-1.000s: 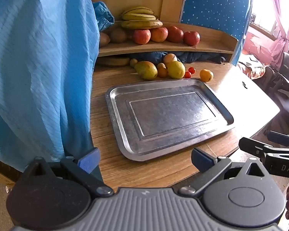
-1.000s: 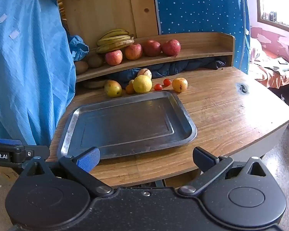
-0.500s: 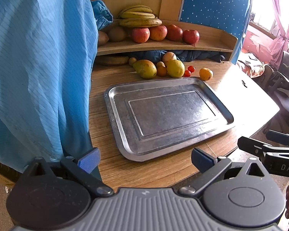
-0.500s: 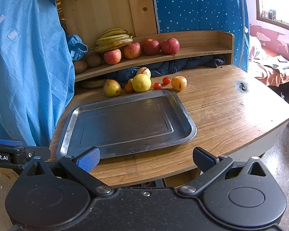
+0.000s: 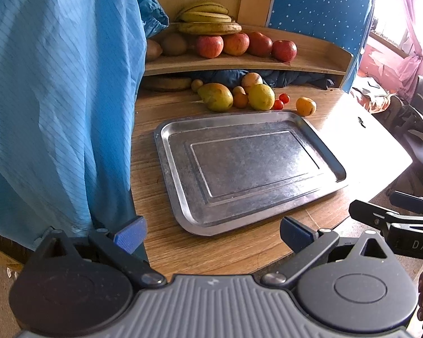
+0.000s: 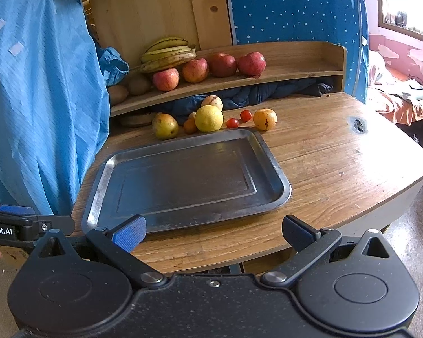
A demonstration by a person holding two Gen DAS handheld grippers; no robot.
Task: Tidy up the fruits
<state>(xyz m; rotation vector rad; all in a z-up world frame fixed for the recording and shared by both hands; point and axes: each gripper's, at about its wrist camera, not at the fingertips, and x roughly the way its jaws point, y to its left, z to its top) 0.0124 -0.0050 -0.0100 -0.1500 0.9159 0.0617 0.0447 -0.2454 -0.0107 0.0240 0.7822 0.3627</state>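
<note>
Metal tray (image 5: 248, 166) lies bare on wooden table (image 6: 338, 163); loose fruit sits just behind its far rim: mango (image 5: 215, 96), lemon (image 5: 261, 96), two cherry tomatoes (image 5: 281, 101), orange (image 5: 305, 106). Shelf (image 6: 290, 77) above carries bananas (image 6: 167, 53) and apples (image 6: 208, 69). Left gripper (image 5: 211, 229) and right gripper (image 6: 213, 229) both spread wide w/ nothing between fingers, at table's near edge.

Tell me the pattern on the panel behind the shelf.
Blue with small white dots; the panel shows best in the right wrist view.
</note>
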